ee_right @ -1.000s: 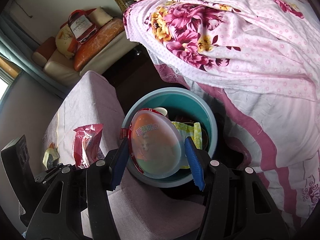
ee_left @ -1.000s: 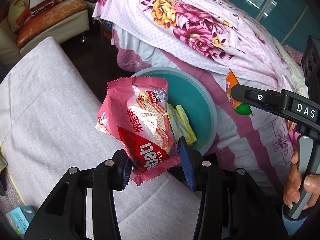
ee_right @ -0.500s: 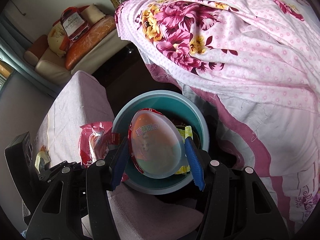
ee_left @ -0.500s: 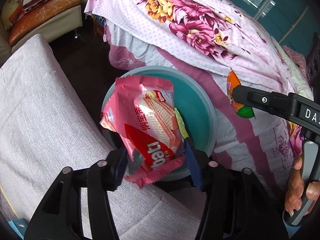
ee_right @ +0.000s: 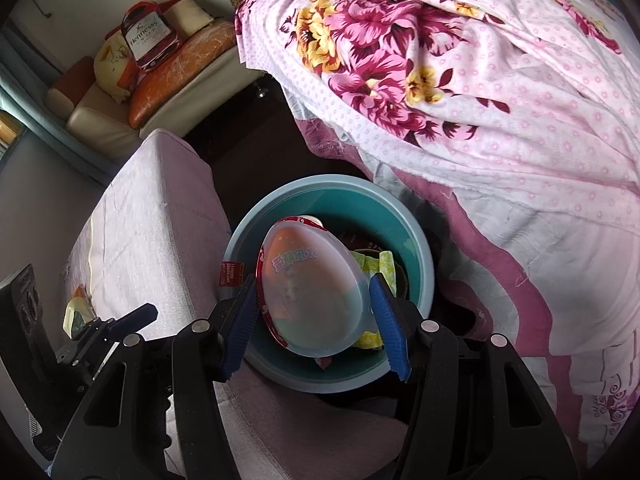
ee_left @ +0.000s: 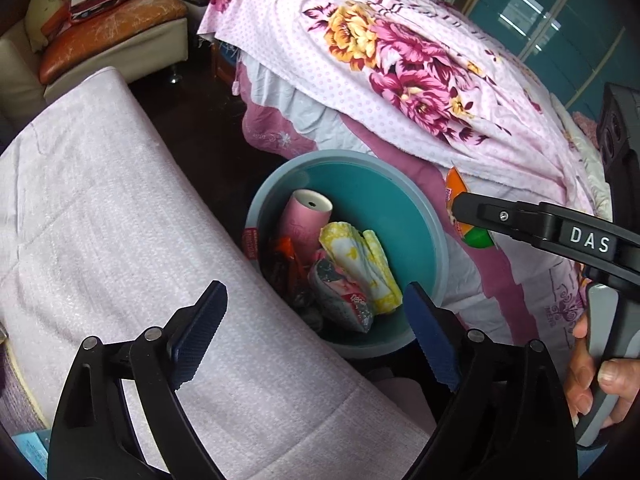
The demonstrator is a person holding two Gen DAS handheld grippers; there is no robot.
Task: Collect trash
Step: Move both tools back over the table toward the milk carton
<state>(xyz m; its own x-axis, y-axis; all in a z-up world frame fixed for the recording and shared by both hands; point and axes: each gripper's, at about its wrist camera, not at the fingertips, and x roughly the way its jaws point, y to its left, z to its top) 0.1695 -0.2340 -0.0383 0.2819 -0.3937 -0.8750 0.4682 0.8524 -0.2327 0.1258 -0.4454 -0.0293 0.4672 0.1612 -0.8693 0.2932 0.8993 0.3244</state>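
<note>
Overhead: right gripper (ee_right: 314, 322) pinching egg-shaped plastic shell (ee_right: 316, 300) (translucent, glossy).

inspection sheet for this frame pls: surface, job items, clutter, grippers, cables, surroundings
Surface: pale pink padded cover, bare where seen, beside the bin.
Job's things: teal bin on the floor holds a pink tube, yellow wrapper and wafer packet; egg-shaped plastic pack hangs over the bin.
Clutter: crumpled wrapper on the cover's far edge.
Grippers: left gripper open and empty above the bin; right gripper shut on the pack.
Cables: nothing seen.
Surroundings: floral bedspread, sofa with a bottle-shaped cushion.
</note>
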